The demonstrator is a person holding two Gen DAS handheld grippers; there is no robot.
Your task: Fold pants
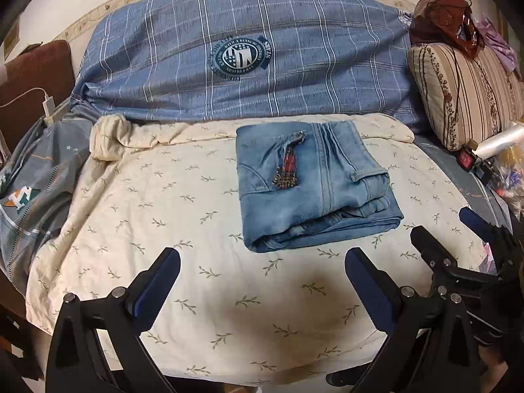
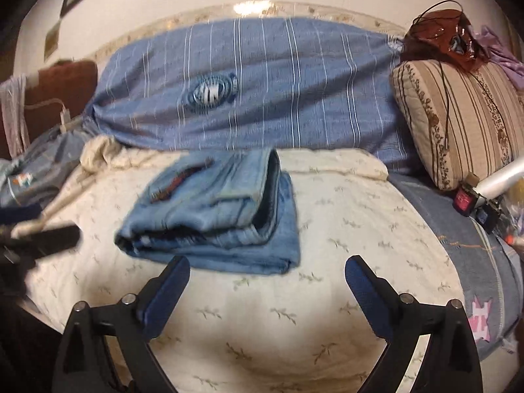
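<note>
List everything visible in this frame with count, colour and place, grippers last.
jeans: one, light blue denim, folded into a stack on the cream sheet, touched by neither gripper
cream sheet: one, cream with leaf sprigs, spread over the bed
blue plaid duvet: one, blue with white lines and a round emblem, bundled behind the sheet
striped pillow: one, beige and brown, far right
brown bag: one, on top of the pillow
white charger: one, far left
left gripper: black with blue pads, open, empty
right gripper: same, open, empty
</note>
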